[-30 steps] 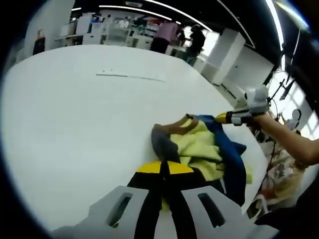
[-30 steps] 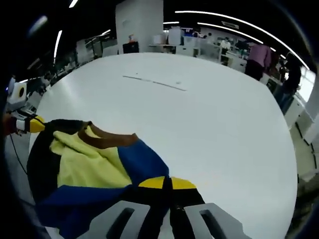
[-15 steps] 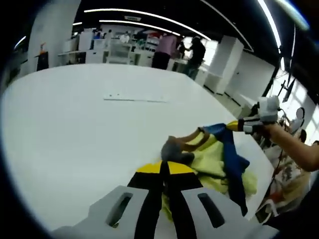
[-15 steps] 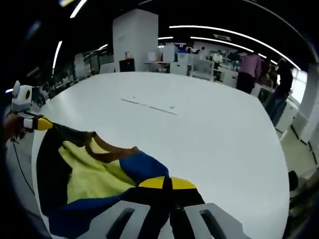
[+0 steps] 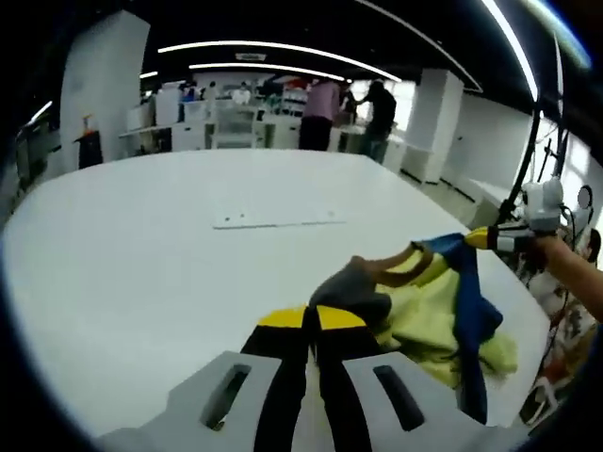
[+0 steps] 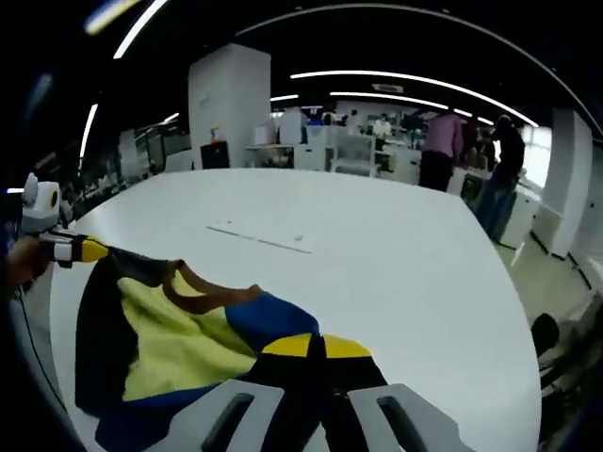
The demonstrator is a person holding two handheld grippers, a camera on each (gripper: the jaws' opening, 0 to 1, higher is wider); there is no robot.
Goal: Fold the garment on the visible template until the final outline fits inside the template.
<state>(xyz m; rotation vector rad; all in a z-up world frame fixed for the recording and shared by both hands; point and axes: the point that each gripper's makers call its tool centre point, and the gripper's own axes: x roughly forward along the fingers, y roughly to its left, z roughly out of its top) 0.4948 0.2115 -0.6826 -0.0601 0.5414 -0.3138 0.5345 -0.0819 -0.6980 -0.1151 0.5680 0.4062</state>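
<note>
Softly crumpled garment (image 5: pixel 424 301), both grippers clamped.

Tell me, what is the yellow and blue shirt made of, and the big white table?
The shirt looks like soft knit cloth: it droops and wrinkles between the left gripper and right gripper. The table looks like smooth, matte white board, maybe laminate; I can't tell for sure.
</note>
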